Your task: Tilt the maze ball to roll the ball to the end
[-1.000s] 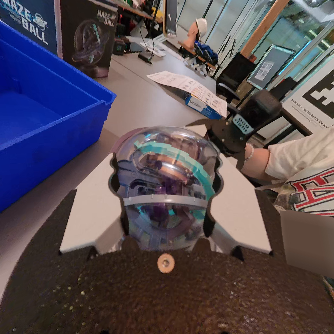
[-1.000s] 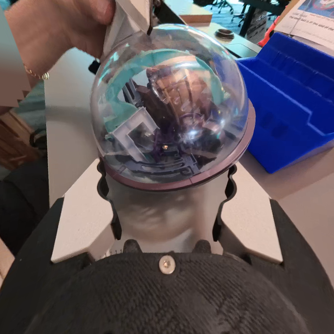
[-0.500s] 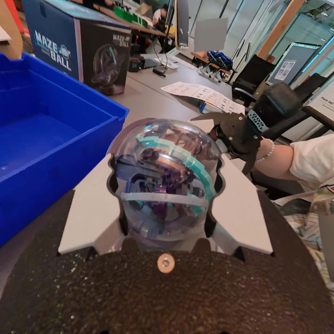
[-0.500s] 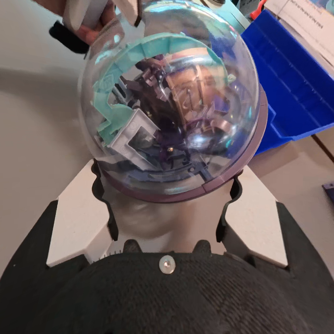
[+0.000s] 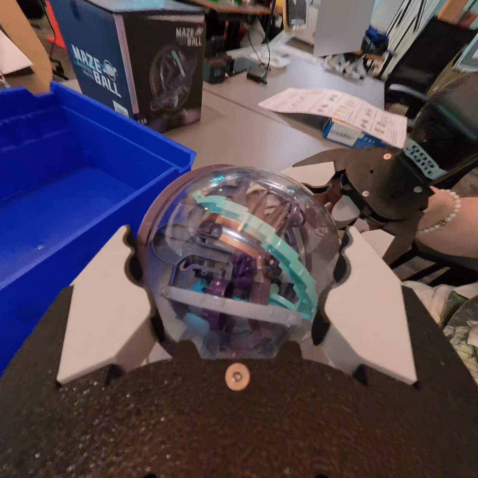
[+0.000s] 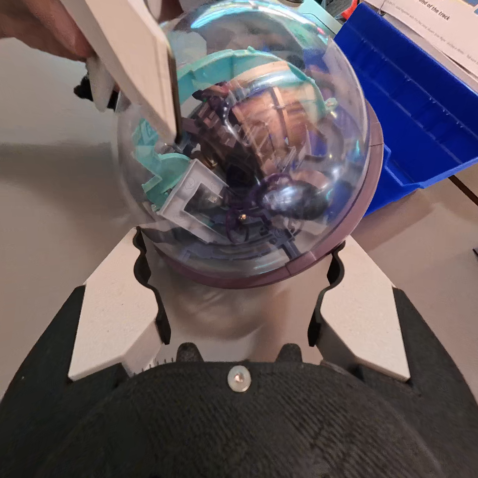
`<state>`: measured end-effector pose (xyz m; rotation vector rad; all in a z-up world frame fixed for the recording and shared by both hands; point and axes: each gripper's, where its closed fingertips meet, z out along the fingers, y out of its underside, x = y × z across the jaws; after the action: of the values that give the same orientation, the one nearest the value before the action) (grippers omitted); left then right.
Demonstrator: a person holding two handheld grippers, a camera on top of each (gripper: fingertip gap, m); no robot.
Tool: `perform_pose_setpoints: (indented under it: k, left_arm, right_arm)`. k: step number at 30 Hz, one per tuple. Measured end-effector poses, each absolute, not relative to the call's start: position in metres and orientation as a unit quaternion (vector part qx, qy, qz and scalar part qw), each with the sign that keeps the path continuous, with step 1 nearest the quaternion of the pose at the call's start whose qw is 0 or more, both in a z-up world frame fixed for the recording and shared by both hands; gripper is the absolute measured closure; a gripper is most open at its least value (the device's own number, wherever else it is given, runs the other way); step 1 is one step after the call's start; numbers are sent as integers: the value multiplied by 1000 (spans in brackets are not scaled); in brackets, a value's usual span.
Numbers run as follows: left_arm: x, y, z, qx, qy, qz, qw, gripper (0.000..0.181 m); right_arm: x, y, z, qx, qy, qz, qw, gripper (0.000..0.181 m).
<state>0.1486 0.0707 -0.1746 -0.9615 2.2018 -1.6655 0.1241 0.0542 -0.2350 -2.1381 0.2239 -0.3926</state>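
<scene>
- The see-through plastic maze ball (image 5: 238,261), with teal, grey and purple tracks inside and a purple band round its middle, sits between the two white fingers of the left gripper (image 5: 238,261).
- The left gripper's jaws are clamped on the ball, one finger on each side of it.
- In the right wrist view the same maze ball (image 6: 248,144) fills the top half, and it is up off the grey table (image 6: 51,181).
- The right gripper (image 6: 239,245) has its jaws wide apart. The purple band rests at the tips of its two fingers. I cannot tell if they press on it.
- A tiny shiny metal ball (image 6: 242,217) sits on the dark purple track, low down near the band, at about 6 o'clock inside the shell.
- One white finger of the left gripper lies across the ball at 10 o'clock in the right wrist view.
- In the left wrist view a big blue plastic bin (image 5: 64,196) stands at 9 o'clock, just beside the ball.
- A dark cardboard toy box (image 5: 139,64) stands behind the bin at 11 o'clock.
- White paper sheets (image 5: 336,108) lie on the table at 1 o'clock.
- The black body of the right gripper shows at 3 o'clock, with a person's wrist wearing a bead bracelet (image 5: 445,214).
</scene>
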Motion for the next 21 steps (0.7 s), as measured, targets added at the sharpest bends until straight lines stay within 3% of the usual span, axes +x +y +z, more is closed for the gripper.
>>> perform_pose_setpoints:
  k: [8,17,21]
  left_arm:
    - [160,60,-184,-324,831,-450,40,33]
    - [165,53,-192,-312,874,-371,-29,34]
    - [164,49,-191,-288,879,-380,-31,33]
  right_arm:
    - [119,48,-256,-889,86,-126,431,35]
    - [130,17,-260,-900,71,-152,402,50]
    - [141,15,-223,-864,39,-151,479,49]
